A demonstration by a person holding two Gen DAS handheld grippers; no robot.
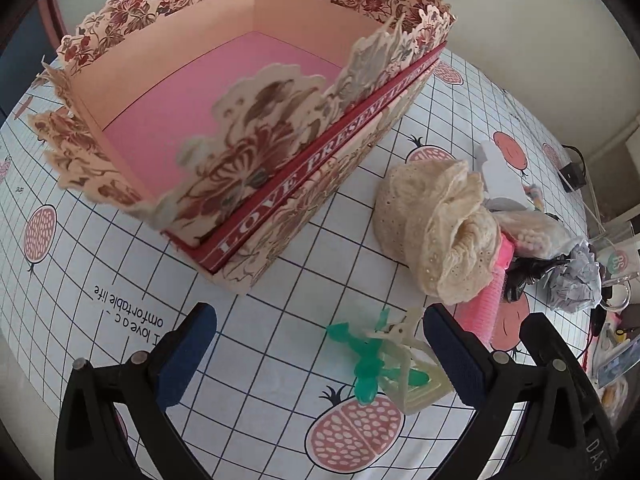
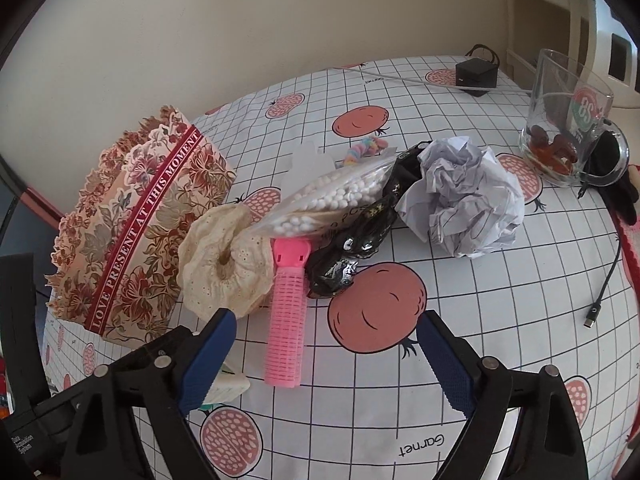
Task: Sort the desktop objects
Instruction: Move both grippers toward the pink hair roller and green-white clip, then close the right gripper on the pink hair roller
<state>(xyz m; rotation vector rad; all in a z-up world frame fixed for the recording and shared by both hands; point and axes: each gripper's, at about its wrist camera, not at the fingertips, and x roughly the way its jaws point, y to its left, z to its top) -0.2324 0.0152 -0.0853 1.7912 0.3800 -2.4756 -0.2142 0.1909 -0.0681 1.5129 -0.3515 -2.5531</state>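
Observation:
A floral paper box point(image 1: 304, 160) stands open on the tablecloth, and its pink inside holds nothing. My left gripper point(image 1: 320, 356) is open just above the cloth in front of it. A green clip point(image 1: 366, 364) and a pale clip point(image 1: 408, 376) lie tangled between its blue pads, close to the right pad point(image 1: 456, 360). My right gripper point(image 2: 326, 364) is open over a pink hair roller point(image 2: 286, 320), whose lower end lies between its fingers. A cream lace scrunchie point(image 2: 224, 256) rests against the box point(image 2: 132, 240).
Behind the roller lie a bag of white beads point(image 2: 332, 200), a black foil wrapper point(image 2: 352, 248) and crumpled paper point(image 2: 468, 196). A glass mug point(image 2: 568, 120), a black adapter point(image 2: 476, 72) and a USB cable point(image 2: 600, 292) are to the right. The wall is behind.

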